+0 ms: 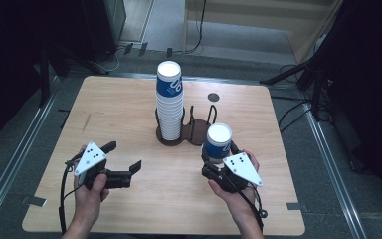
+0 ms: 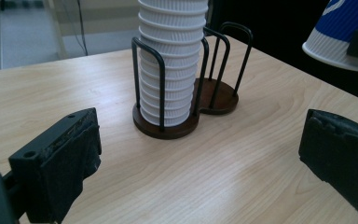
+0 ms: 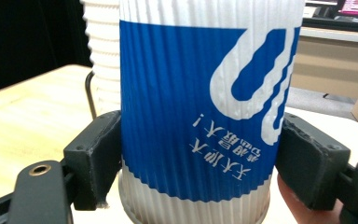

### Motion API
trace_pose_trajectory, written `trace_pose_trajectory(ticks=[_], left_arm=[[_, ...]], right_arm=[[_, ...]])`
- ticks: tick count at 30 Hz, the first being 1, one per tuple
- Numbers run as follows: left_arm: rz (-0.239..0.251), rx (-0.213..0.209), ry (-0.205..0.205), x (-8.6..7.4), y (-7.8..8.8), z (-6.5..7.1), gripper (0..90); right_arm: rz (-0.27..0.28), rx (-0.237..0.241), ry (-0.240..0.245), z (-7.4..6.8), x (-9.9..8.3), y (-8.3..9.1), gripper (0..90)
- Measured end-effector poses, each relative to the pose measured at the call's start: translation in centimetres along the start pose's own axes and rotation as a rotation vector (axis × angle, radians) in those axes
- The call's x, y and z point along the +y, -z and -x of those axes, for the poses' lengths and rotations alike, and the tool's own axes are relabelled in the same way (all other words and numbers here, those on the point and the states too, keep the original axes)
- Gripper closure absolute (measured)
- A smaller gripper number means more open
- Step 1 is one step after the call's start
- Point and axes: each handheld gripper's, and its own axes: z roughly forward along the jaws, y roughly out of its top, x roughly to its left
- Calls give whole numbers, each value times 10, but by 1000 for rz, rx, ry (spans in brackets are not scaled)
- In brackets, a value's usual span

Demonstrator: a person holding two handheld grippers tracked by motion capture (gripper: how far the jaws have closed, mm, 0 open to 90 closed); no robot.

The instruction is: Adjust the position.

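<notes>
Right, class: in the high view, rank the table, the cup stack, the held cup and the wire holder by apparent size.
1. table
2. cup stack
3. wire holder and held cup: alike, and the stack hides part of the holder, so unranked.

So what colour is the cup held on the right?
Blue with white ribbing, the cup shows best in the right gripper view.

A light wooden table (image 1: pixel 129 99) with rounded corners is standing on grey carpet (image 1: pixel 229 40). Black stands (image 1: pixel 303 74) and cables (image 1: pixel 199 30) are crowding the dark edges, while pale wooden furniture (image 1: pixel 278 20) is sitting behind.
</notes>
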Motion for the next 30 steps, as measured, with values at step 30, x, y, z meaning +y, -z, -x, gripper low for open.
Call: trace_pose_trajectory(ticks=[30], left_arm=[[-19,-142,-52,3,-8,30,0]], right_arm=[[-31,32,236,-46,-29,-10,208]])
